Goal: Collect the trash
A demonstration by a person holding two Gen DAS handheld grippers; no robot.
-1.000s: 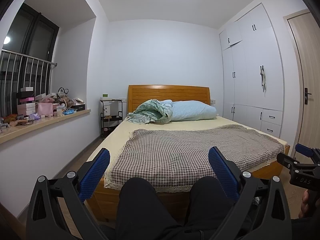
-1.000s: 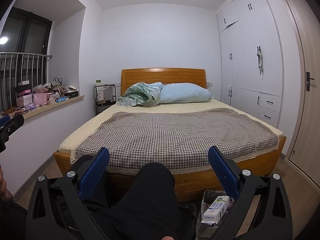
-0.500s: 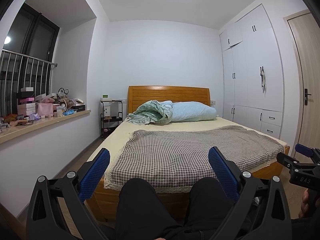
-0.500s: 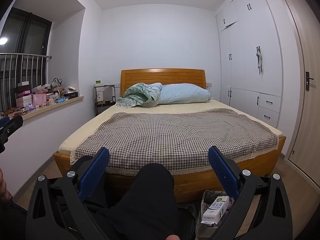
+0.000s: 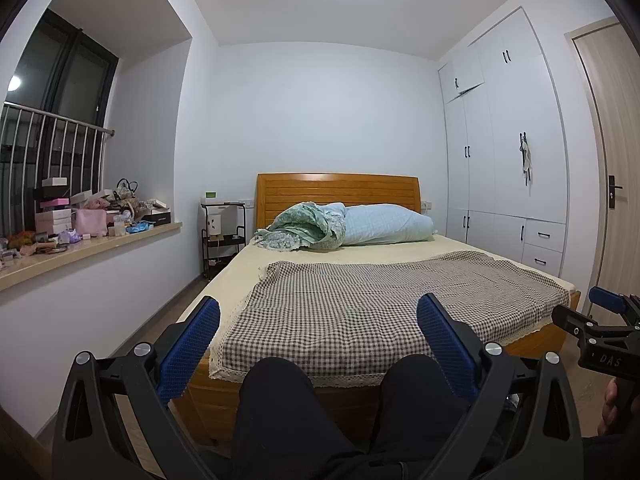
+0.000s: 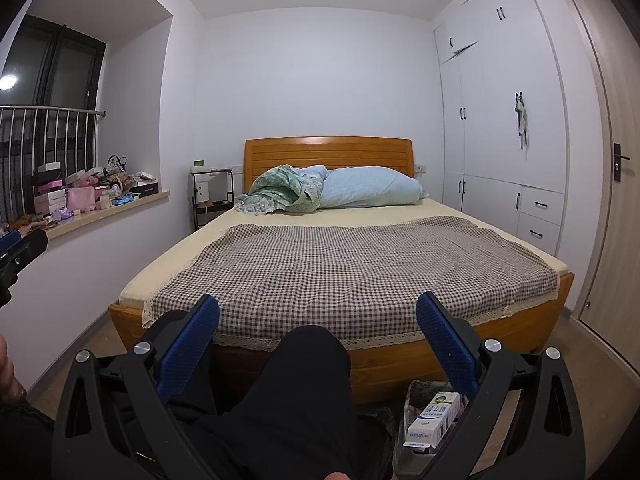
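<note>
1. The left gripper (image 5: 318,330), black-framed with blue ribbed pads, is spread wide and grasps nothing, held above the person's black-trousered knees (image 5: 276,392).
2. The right gripper (image 6: 318,330) is likewise released, with nothing between its pads.
3. A white cardboard carton with green and blue print (image 6: 432,420) lies in a small bin (image 6: 412,392) on the floor, just beside the foot of the wooden bed (image 6: 392,364).
4. A brown checked cloth (image 6: 340,264) covers the bed; a pale blue pillow (image 6: 368,192) lies at the headboard.
</note>
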